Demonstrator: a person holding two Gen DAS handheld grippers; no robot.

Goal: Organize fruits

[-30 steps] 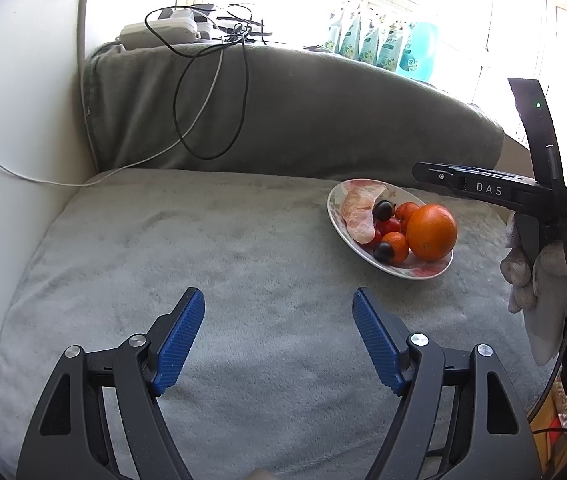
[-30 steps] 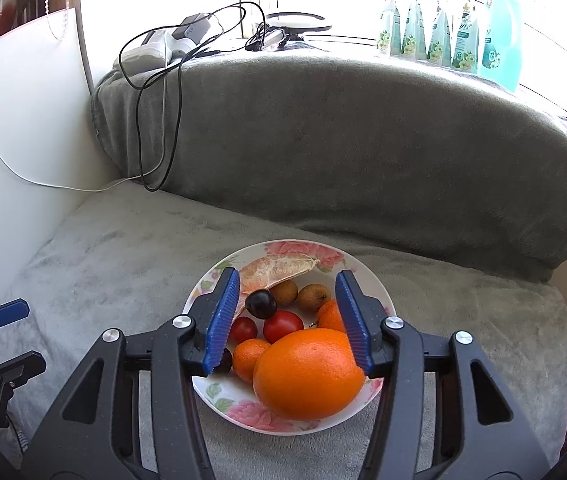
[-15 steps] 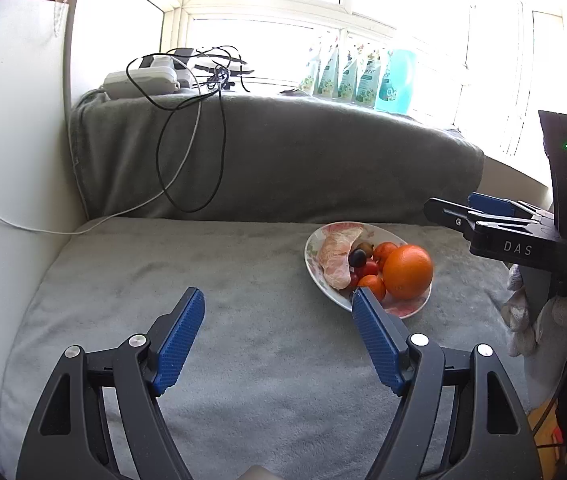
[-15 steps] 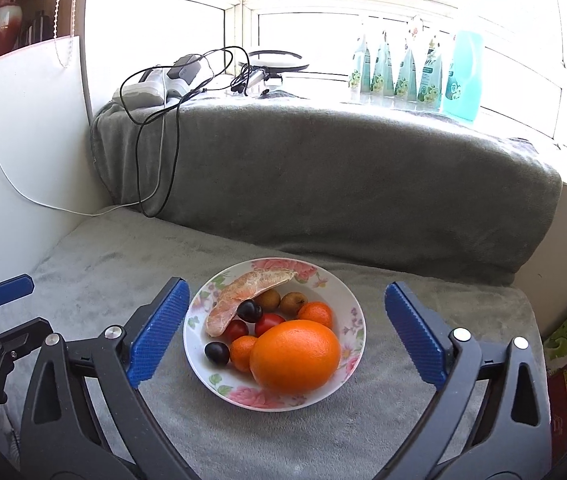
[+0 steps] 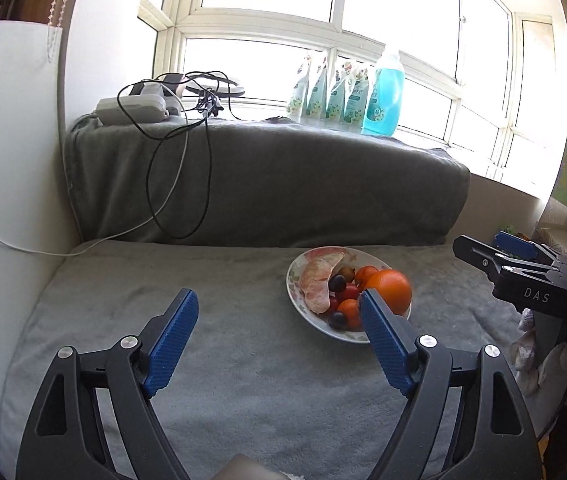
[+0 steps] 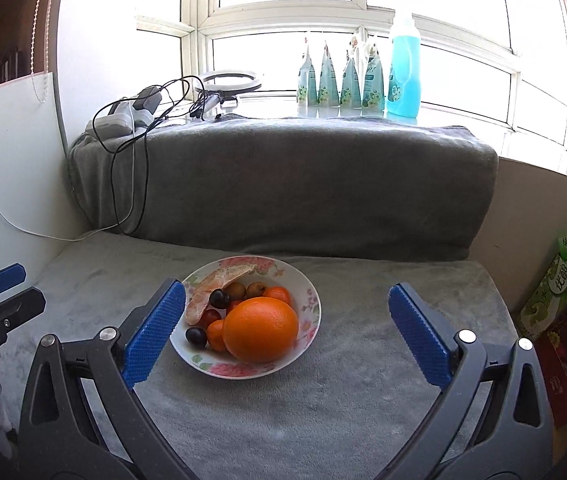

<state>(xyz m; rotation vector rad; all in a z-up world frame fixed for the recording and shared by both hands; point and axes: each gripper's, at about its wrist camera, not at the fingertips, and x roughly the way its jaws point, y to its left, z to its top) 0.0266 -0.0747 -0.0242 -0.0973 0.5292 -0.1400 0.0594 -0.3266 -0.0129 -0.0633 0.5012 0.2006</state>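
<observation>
A floral plate [image 6: 310, 307] on the grey blanket holds a large orange [image 6: 260, 329], a peeled pomelo piece [image 6: 213, 285], small tangerines, red tomatoes, dark plums and brown fruits. My right gripper [image 6: 285, 330] is open and empty, held back from the plate. My left gripper [image 5: 277, 338] is open and empty over the blanket, left of the plate [image 5: 298, 305]. The orange [image 5: 389, 291] shows there too. The right gripper shows at the right edge of the left wrist view [image 5: 523, 276].
A grey covered backrest [image 6: 283, 184] rises behind the plate. Cables [image 6: 139, 160] and chargers hang over its left end. Detergent bottles [image 6: 363, 80] stand on the windowsill. A white panel [image 6: 7, 168] is at left; boxes [image 6: 555, 292] at right.
Both grippers pulled back and up from the plate. The right gripper opened wide, leaving the orange on the plate.
</observation>
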